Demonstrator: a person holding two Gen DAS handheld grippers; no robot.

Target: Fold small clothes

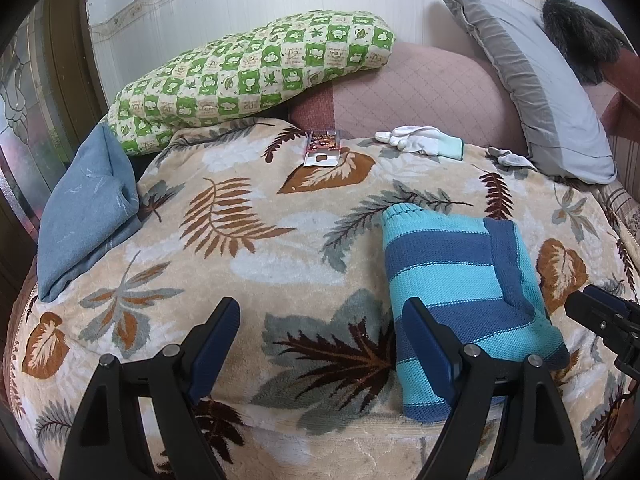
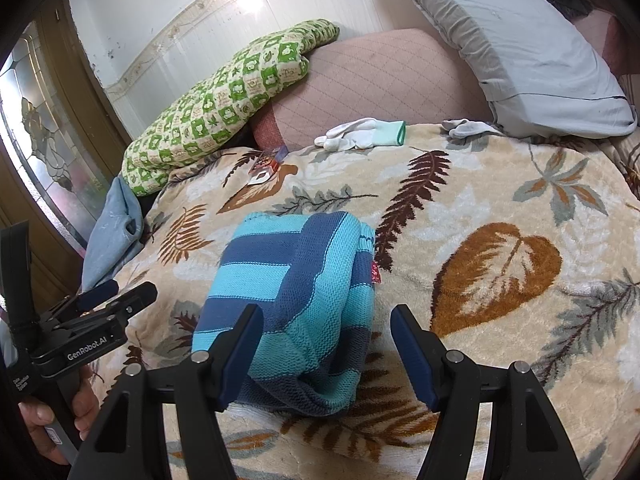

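Observation:
A folded knit sweater (image 1: 460, 276) (image 2: 296, 280) with light and dark blue stripes lies on the leaf-patterned blanket (image 1: 248, 240) (image 2: 500, 208). My left gripper (image 1: 320, 308) is open over bare blanket just left of the sweater, and its right finger (image 1: 428, 344) overlaps the sweater's left edge. My right gripper (image 2: 326, 316) is open at the sweater's near end. The bundle sits between its fingers with a gap at the right pad (image 2: 412, 352). Each gripper shows at the edge of the other's view: the right gripper (image 1: 600, 316) and the left gripper (image 2: 116, 300), which a hand (image 2: 48, 420) holds.
At the back lie a green checked pillow (image 1: 248, 68), a pink cushion (image 1: 420, 88), a grey pillow (image 1: 540, 88), white gloves (image 1: 424, 140) and a small packet (image 1: 324, 148). A folded blue cloth (image 1: 88, 212) sits at the left edge by a glass door (image 2: 36, 132).

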